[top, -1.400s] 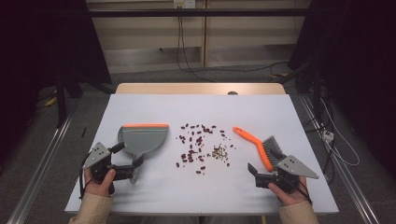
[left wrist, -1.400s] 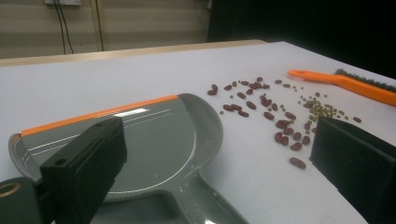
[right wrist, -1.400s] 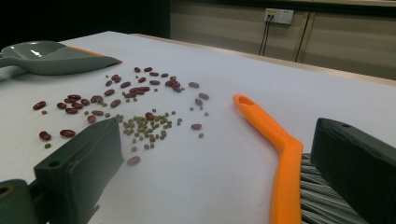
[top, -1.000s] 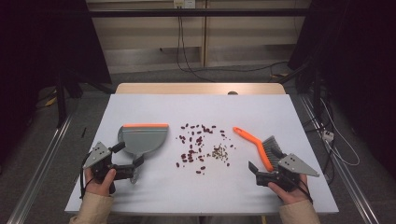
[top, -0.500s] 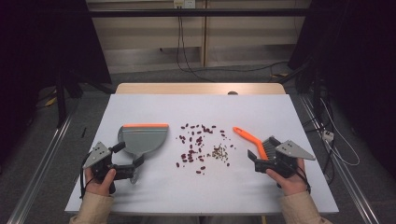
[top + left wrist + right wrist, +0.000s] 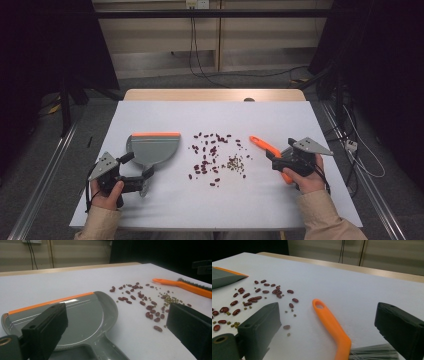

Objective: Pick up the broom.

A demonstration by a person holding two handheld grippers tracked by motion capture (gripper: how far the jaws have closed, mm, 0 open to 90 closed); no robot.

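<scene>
Right gripper point(image 6: 274, 161) over orange brush point(image 6: 265, 148) near table's point(image 6: 280, 115) right edge — jaws wide apart, straddling handle, not clamped. Brush handle points toward far edge, bristles point(image 6: 374, 352) at near end under gripper. Left gripper point(image 6: 146, 179) near front-left corner, jaws apart at handle of grey dustpan point(image 6: 152, 148) — orange lip toward far edge. Red beans point(image 6: 209, 152) and small green ones point(image 6: 234, 162) scattered mid-table, between dustpan and brush.

White table point(image 6: 150, 210) — dustpan point(image 6: 152, 148); beans point(image 6: 212, 156); brush point(image 6: 265, 147)
</scene>
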